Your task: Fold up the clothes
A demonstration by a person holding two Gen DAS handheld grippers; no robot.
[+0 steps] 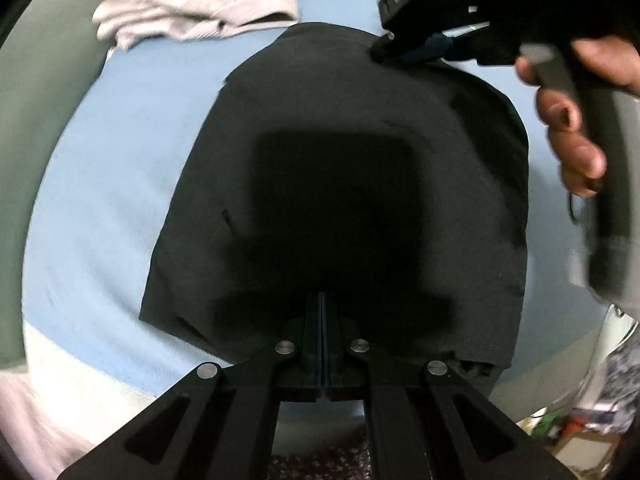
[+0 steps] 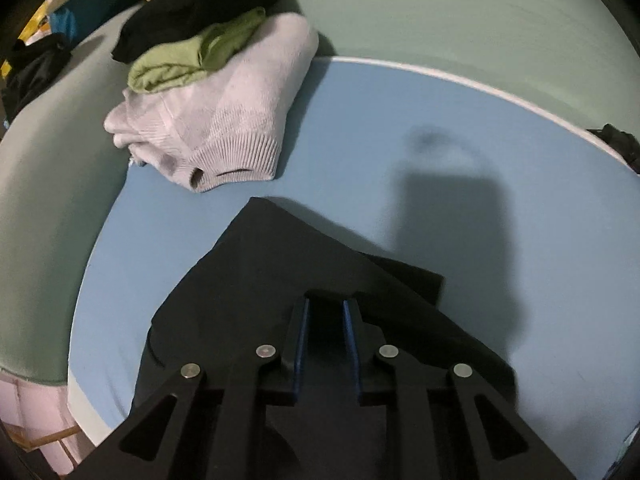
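Note:
A black garment (image 1: pixel 360 128) lies folded flat on the blue table top (image 1: pixel 100 180). My left gripper (image 1: pixel 322 300) hovers over its near edge, shut, with no cloth visible between the pads. At the garment's far edge is my right gripper (image 1: pixel 394 50), held by a person's hand (image 1: pixel 568 120), its tips down at the cloth. In the right wrist view, the right gripper (image 2: pixel 324 306) shows a narrow gap between its blue pads (image 2: pixel 304 320). It stands over a corner of the black garment (image 2: pixel 248 272), and no fold is visibly pinched.
A pile of folded clothes (image 2: pixel 216 92) sits at the table's far left: a pale knit sweater, a green piece and a black one on top. The same pile (image 1: pixel 192 4) shows in the left wrist view. The table's white rim (image 2: pixel 480 88) meets a green wall.

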